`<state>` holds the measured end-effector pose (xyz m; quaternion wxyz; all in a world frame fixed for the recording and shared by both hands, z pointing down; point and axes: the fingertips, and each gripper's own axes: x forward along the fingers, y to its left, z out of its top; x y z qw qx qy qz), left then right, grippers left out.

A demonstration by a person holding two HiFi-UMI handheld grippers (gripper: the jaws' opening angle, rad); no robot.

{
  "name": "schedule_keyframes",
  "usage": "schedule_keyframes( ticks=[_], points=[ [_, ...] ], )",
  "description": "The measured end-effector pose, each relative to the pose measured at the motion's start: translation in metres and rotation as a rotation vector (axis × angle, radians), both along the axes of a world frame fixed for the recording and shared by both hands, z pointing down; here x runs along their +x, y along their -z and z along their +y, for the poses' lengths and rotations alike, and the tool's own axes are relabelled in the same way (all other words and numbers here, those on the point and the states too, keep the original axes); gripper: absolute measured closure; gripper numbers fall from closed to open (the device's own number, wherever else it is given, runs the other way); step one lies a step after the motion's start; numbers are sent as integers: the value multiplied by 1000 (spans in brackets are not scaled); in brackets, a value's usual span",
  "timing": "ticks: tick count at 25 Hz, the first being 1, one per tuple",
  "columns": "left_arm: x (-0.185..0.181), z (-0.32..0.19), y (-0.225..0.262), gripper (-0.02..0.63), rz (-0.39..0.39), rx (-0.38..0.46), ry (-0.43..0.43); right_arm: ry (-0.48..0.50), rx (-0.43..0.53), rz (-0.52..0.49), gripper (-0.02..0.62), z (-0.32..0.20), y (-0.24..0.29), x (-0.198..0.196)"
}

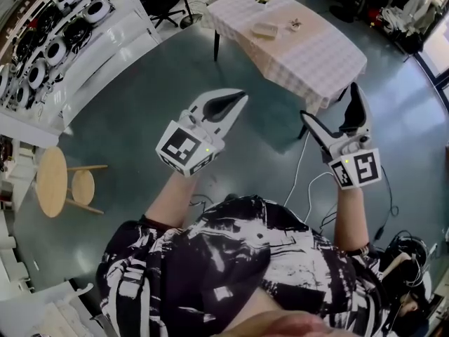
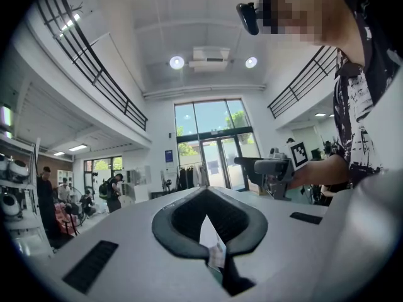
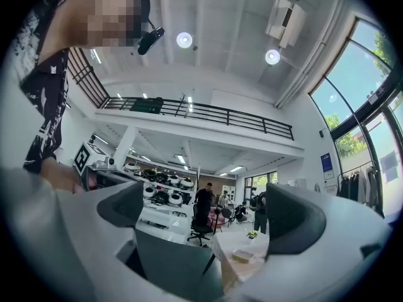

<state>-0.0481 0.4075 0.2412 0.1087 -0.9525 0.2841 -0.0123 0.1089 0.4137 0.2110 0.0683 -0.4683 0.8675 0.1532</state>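
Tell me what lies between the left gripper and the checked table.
Only bare floor, partly in the table's shadow, lies between the left gripper and the checked table; the head view shows it.

Left gripper (image 2: pixel 208 190): jaws closed, held up in the air.
We see the dark pads (image 2: pixel 249 222) meeting at the tips, with an oval hollow behind them; a white sliver (image 2: pixel 210 234) sits in it, and we can't tell what it is. The right gripper (image 2: pixel 242 162) with its marker cube (image 2: pixel 298 155) is off to the right, well apart. Behind are the glass doors (image 2: pixel 214 150), a balcony railing (image 2: pixel 94 61) and people (image 2: pixel 115 190) on the left.
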Motion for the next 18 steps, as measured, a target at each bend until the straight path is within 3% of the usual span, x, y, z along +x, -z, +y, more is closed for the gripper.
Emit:
schedule_keyframes(
  ticks=[13, 18],
  points=[
    [27, -18, -8, 606, -20, -11, 63, 29, -3, 25, 20, -21, -6, 36],
    [17, -38, -21, 606, -37, -23, 74, 46, -17, 26, 20, -42, -13, 27]
  ],
)
